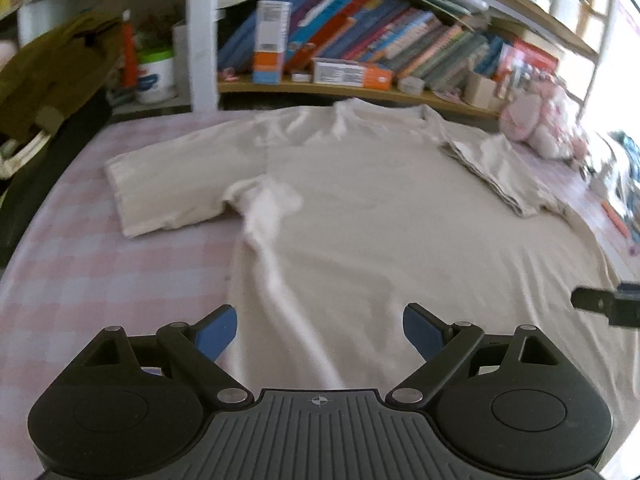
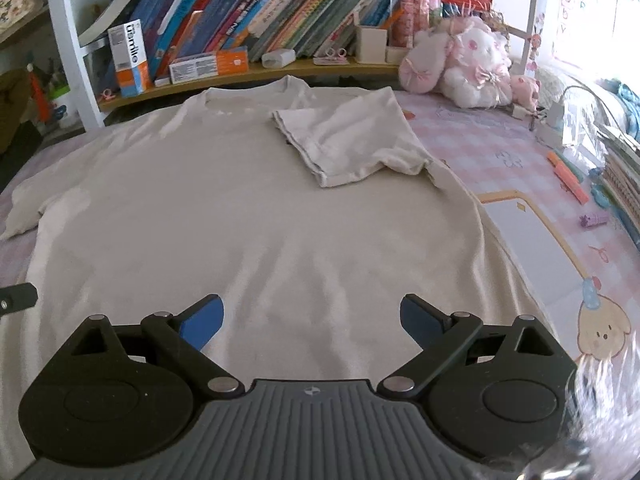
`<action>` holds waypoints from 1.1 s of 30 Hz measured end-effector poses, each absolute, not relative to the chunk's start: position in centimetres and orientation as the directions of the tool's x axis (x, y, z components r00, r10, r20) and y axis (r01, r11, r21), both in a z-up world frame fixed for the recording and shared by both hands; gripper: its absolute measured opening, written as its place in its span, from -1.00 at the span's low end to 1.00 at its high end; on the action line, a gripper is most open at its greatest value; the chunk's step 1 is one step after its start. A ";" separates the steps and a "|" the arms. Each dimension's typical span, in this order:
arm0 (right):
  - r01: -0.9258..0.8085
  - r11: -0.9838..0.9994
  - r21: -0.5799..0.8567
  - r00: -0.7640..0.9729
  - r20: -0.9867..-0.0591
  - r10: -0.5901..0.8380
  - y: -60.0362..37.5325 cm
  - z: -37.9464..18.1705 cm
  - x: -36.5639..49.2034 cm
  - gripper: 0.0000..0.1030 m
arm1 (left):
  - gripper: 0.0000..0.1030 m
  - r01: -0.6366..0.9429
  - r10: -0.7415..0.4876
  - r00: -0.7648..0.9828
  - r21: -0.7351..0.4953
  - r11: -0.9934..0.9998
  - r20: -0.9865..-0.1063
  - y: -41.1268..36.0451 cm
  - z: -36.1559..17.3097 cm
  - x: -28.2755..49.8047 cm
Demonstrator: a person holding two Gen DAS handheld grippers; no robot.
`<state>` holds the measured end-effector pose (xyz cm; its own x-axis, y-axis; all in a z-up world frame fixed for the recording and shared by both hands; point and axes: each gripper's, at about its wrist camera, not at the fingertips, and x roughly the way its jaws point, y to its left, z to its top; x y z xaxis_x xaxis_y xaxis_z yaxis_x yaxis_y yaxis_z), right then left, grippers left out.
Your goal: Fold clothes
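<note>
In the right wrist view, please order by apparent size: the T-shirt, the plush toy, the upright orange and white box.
1. T-shirt, by far the largest.
2. Plush toy.
3. Upright orange and white box, the smallest.
The toy and box stand farther from the camera, so their true sizes are unsure.

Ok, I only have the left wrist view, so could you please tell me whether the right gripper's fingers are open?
Observer: Yes, the right gripper is open and empty, above the beige cotton T-shirt.
Operator: What lies beyond the shirt's right edge?
Observer: A white drawing board with a yellow border, beside that edge.
Operator: Anything else there?
Observer: An orange marker pen on the pink checked sheet.
</note>
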<state>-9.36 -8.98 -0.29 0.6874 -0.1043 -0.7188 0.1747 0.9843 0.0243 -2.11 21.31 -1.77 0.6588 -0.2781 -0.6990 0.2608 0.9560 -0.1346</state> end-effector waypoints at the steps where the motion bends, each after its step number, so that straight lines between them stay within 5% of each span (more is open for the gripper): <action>1: 0.177 0.984 0.023 0.689 -0.717 -0.107 -8.6 -0.2 -9.2 0.87 | 0.79 0.251 -0.278 0.659 -0.144 0.957 -0.699 21.9 -1.8 -1.9; 24: 0.143 0.990 0.003 0.686 -0.721 -0.097 -6.2 -0.3 -8.3 0.91 | 0.69 -0.132 -0.098 0.727 -0.277 0.952 -0.680 30.6 -3.3 4.2; 33: 0.116 0.993 0.006 0.670 -0.739 -0.073 -6.1 -1.0 -8.4 0.91 | -0.07 -0.212 -0.091 0.732 -0.352 0.912 -0.676 31.9 -4.6 5.6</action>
